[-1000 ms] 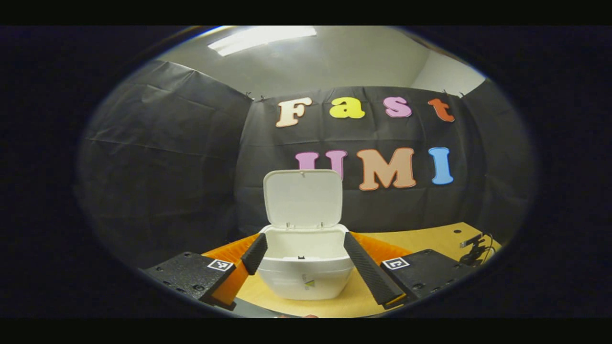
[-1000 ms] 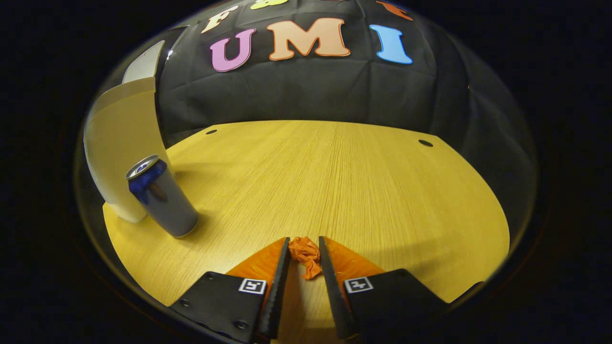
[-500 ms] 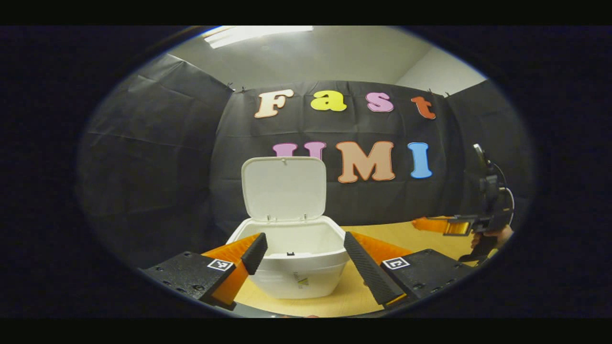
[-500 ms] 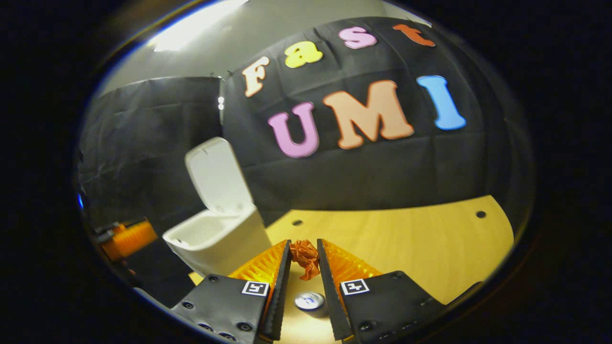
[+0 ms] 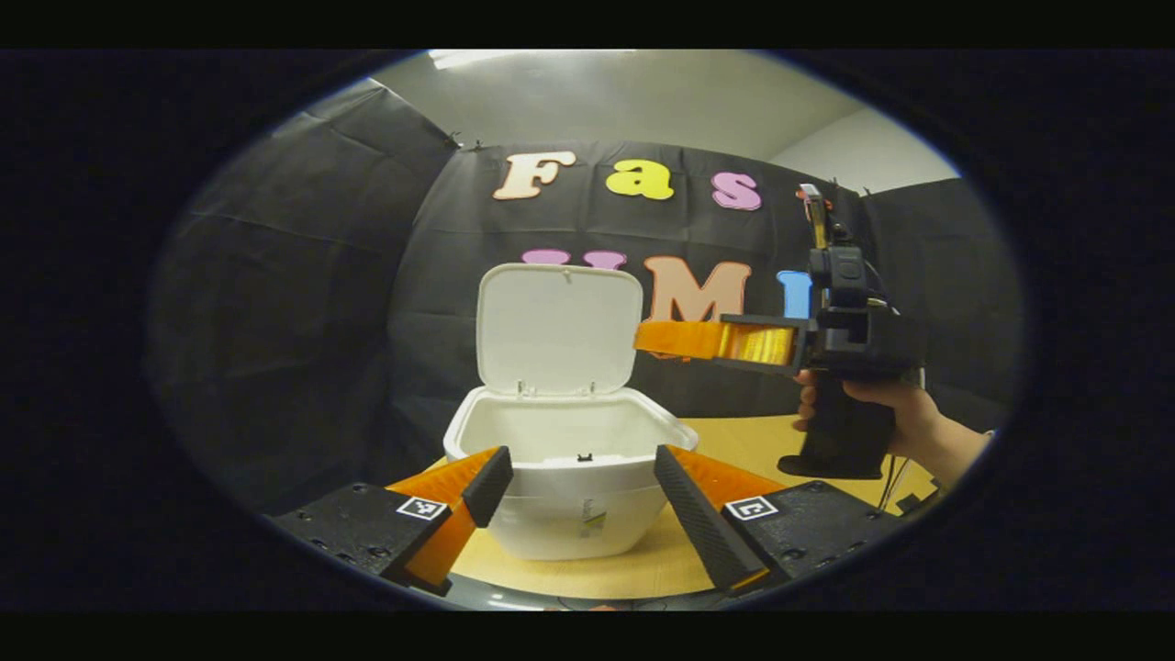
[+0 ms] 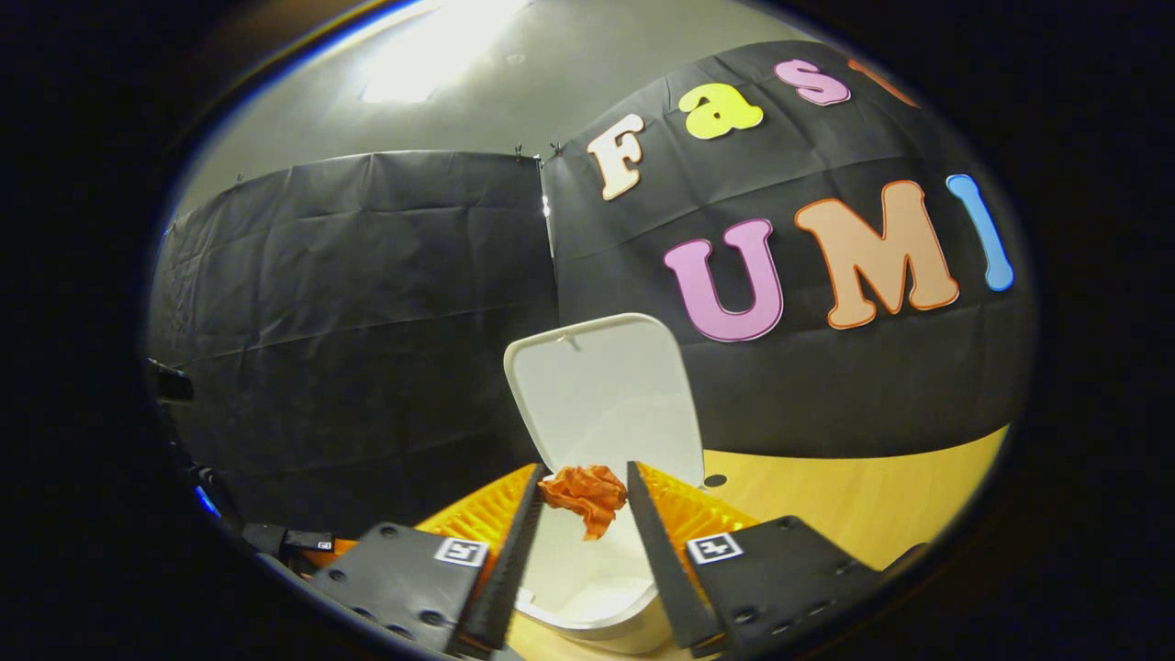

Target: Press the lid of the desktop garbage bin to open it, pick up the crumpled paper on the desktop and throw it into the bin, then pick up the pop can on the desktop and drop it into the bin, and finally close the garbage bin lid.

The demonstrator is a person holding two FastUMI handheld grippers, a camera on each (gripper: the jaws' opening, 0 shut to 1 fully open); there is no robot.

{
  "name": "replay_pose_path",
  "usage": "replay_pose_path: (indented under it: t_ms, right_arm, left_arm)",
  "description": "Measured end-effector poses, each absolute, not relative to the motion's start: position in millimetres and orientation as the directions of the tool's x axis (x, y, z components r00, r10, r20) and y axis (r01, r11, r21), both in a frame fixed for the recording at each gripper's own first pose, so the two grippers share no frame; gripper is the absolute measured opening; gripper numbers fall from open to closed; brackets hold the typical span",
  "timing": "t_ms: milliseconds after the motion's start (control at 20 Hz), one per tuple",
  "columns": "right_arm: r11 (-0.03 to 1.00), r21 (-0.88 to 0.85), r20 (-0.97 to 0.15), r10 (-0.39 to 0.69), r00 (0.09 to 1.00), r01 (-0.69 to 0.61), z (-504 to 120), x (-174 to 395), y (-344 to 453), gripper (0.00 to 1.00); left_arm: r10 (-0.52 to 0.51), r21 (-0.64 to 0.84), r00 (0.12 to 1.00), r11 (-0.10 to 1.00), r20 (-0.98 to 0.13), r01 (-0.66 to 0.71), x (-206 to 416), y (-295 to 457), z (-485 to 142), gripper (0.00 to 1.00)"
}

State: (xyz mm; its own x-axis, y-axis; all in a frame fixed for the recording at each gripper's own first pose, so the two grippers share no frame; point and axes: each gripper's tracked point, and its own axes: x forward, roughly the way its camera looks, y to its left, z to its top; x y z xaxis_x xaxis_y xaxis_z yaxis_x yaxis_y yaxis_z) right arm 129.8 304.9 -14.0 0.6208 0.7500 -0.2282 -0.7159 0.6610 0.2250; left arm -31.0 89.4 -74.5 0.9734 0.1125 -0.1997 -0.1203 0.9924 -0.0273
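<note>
One light, soft crumpled paper [image 6: 585,493] hangs pinched by the right gripper [image 6: 583,500] above the open bin [image 6: 587,588]. Left gripper [image 5: 574,477] idles, fingers spread.

Dim booth, lit from a ceiling lamp [image 6: 431,55] overhead; strong glare there. Bin lid [image 5: 558,326] bright, mildly washed out. Heavy fisheye bending toward edges, vignetting at rim. Focus mostly sharp; slight softness overall.
</note>
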Motion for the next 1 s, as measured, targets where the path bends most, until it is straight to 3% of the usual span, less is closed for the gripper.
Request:
replay_pose_path:
  t_ms: [100, 350, 600, 800, 1000]
  right_arm:
    - [0.685, 0.225, -0.226, 0.729, 0.647, -0.693, -13, 132, 292, 0.98]
    - [0.863, 0.129, -0.167, 0.505, 0.847, -0.489, 20, 153, 163, 0.96]
    - [0.983, 0.007, -0.186, 0.180, 0.966, -0.182, 27, 97, 2, 0.95]
    - [1.000, -0.003, -0.295, 0.017, 0.955, -0.018, 3, 38, -67, 0.95]
    - [0.996, -0.031, -0.305, -0.085, 0.949, 0.079, 8, 1, -98, 0.96]
  left_arm:
    - [0.062, -0.044, 0.979, 0.996, -0.192, -0.072, -31, 74, -72, 0.93]
    - [-0.120, -0.079, 0.974, 0.991, -0.190, 0.106, -16, 10, -80, 0.94]
    - [-0.341, -0.056, 0.920, 0.940, -0.193, 0.336, 0, -84, -99, 0.94]
    - [-0.303, -0.021, 0.931, 0.952, -0.204, 0.305, 46, -99, -149, 0.93]
    - [-0.188, 0.012, 0.912, 0.978, -0.365, 0.207, 83, -88, -244, 0.94]
